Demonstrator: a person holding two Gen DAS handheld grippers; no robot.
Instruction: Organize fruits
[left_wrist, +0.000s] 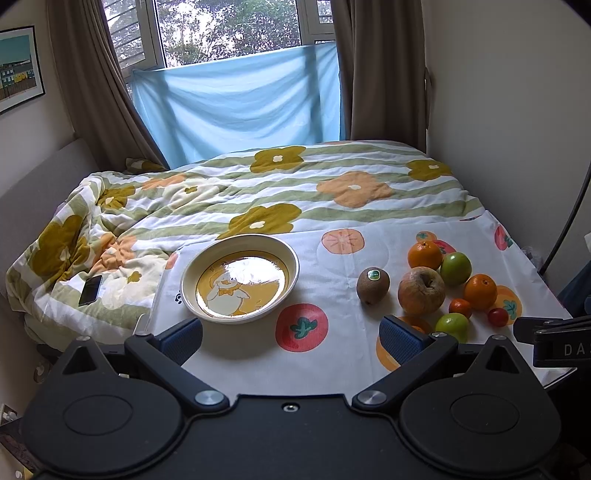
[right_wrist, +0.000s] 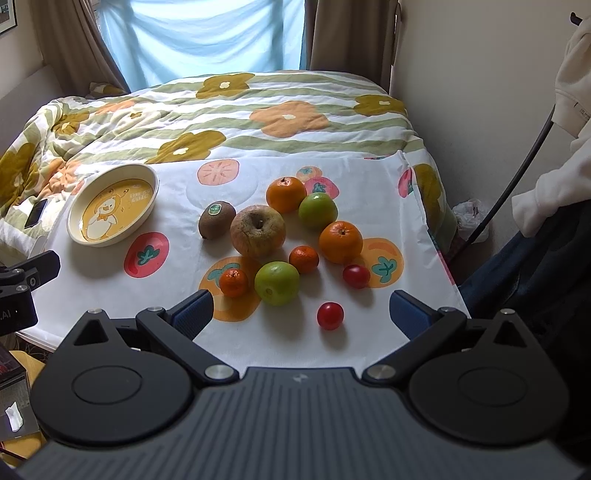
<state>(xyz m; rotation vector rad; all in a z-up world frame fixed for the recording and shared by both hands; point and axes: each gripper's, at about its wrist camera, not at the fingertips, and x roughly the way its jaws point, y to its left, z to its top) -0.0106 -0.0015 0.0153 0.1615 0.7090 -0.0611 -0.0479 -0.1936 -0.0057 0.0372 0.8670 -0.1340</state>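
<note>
An empty cream plate with a duck picture (left_wrist: 240, 277) (right_wrist: 112, 204) sits on the left of a fruit-print cloth (right_wrist: 280, 343). To its right lie a kiwi (right_wrist: 217, 220) (left_wrist: 373, 285), a wrinkled apple (right_wrist: 258, 230) (left_wrist: 421, 290), two oranges (right_wrist: 286, 194) (right_wrist: 340, 242), two green fruits (right_wrist: 318, 211) (right_wrist: 277, 283), two small mandarins (right_wrist: 304, 259) (right_wrist: 233, 282) and two cherry tomatoes (right_wrist: 356, 276) (right_wrist: 330, 315). My left gripper (left_wrist: 291, 338) is open and empty, near the cloth's front edge. My right gripper (right_wrist: 301, 314) is open and empty, just in front of the fruit pile.
The cloth lies on a board over a bed with a flowered quilt (left_wrist: 258, 192). A black phone (left_wrist: 90, 290) lies on the quilt left of the plate. A wall stands on the right, curtains and a window at the back.
</note>
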